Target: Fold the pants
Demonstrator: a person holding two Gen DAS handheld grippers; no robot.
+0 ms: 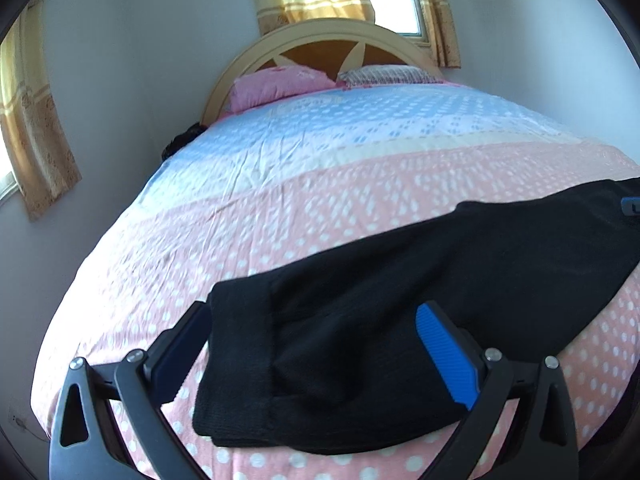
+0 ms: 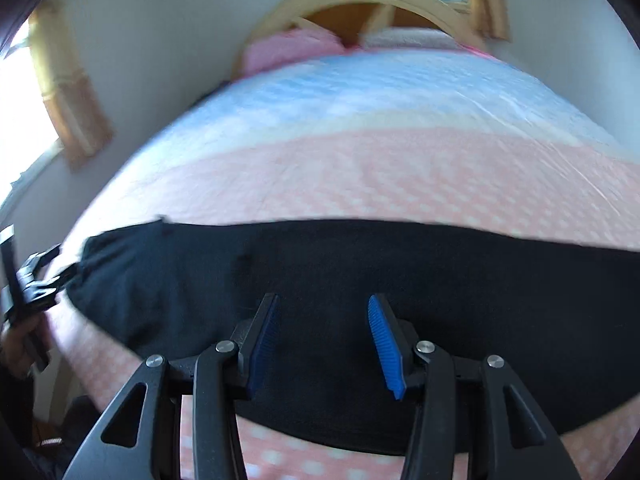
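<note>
The black pants lie flat in a long strip across the pink dotted bedspread, near the foot of the bed. The left gripper hangs spread wide over the cuffed end, and the right gripper hovers partly spread over the middle, neither pinching cloth. The knit looks thick and layered, so a shallow bite could probably catch only the top layer or snag the bedspread, skewing the fold.

One pants, two pillows, one bed
</note>
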